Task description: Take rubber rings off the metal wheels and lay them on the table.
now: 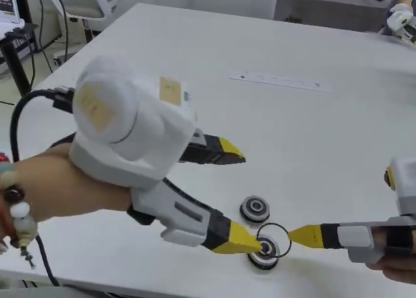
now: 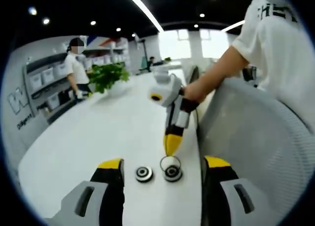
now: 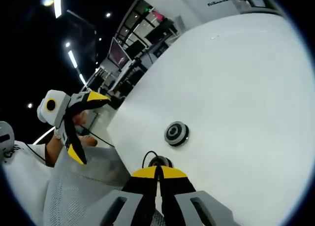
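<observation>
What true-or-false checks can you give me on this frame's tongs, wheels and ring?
1. Two metal wheels sit on the table. True.
2. The left tongs are shut on a wheel. False: they stand open.
3. The right tongs are shut on the rubber ring. True.
4. The rubber ring lies flat on the table, away from both wheels. False: it is raised over the nearer wheel.

- a broad white table [image 1: 312, 45] stands mid-room, with a white power strip [image 1: 279, 82] lying on its far part
- shelves with bins [image 2: 47, 76] line the left wall, a leafy plant [image 2: 106, 76] near them
- bright windows [image 2: 179, 44] glow far off
- light strips [image 2: 142, 9] cross the dark ceiling
</observation>
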Demonstrator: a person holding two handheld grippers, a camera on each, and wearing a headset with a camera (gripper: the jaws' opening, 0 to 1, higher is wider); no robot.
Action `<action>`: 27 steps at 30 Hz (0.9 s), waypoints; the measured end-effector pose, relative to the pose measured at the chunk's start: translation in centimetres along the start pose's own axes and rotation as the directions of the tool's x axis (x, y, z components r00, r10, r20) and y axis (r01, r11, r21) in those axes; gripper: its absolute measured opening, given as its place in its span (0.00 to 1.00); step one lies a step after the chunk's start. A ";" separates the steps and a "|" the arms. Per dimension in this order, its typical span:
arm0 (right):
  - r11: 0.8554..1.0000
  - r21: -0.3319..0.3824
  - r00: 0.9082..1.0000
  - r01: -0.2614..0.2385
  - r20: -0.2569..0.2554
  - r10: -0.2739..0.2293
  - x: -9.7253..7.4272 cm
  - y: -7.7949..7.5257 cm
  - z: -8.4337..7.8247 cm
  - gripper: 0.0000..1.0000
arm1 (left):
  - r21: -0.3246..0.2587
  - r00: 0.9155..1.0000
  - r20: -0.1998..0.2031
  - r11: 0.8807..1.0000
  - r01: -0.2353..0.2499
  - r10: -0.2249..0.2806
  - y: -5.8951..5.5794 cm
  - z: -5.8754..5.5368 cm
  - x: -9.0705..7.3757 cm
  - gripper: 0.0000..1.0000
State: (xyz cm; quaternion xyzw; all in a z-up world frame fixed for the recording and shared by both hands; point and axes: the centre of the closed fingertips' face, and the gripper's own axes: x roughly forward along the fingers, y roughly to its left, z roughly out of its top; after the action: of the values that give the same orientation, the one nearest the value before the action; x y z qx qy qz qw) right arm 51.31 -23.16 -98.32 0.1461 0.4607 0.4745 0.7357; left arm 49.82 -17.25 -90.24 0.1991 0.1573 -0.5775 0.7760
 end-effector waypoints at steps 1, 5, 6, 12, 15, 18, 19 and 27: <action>1.000 -0.007 1.000 0.006 -0.003 -0.006 0.0 -0.1 0.0 0.00 | -0.003 1.000 -0.007 1.000 -0.009 0.009 0.0 -0.3 -0.4 0.67; 1.000 -0.014 1.000 0.003 0.000 -0.003 -0.1 0.1 0.1 0.00 | -0.075 0.998 0.026 0.996 -0.050 0.052 0.0 -0.6 -2.4 0.71; 1.000 -0.017 1.000 0.003 0.002 -0.003 -0.1 0.1 0.2 0.00 | -0.091 0.997 0.027 0.994 -0.063 0.066 0.0 -0.9 -3.0 0.71; 1.000 -0.030 1.000 0.006 0.010 -0.006 -0.3 0.2 0.4 0.00 | -0.148 0.986 -0.005 0.975 -0.163 0.164 0.6 -2.7 -5.4 0.78; 1.000 -0.022 1.000 0.004 0.025 -0.004 -0.5 0.3 0.7 0.00 | -0.205 0.976 0.007 0.956 -0.210 0.216 0.9 -3.4 -6.5 0.82; 1.000 -0.019 0.999 0.003 0.037 -0.002 -0.6 0.3 1.0 0.00 | -0.249 0.968 0.018 0.939 -0.239 0.251 1.0 -4.1 -7.0 0.82; 1.000 -0.015 0.999 0.003 0.040 -0.002 -0.7 0.2 1.0 0.00 | -0.270 0.963 0.020 0.929 -0.253 0.268 1.2 -4.4 -7.2 0.82; 1.000 -0.005 0.997 0.000 0.078 0.000 -1.2 0.2 1.8 0.00 | -0.329 0.953 0.039 0.904 -0.273 0.302 1.2 -4.8 -7.4 0.83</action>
State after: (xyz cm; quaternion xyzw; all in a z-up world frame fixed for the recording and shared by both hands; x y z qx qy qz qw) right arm 52.51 -23.62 -96.55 0.1626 0.4306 0.4694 0.7535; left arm 48.86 -8.41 -90.78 0.0657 0.1832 -0.4317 0.8808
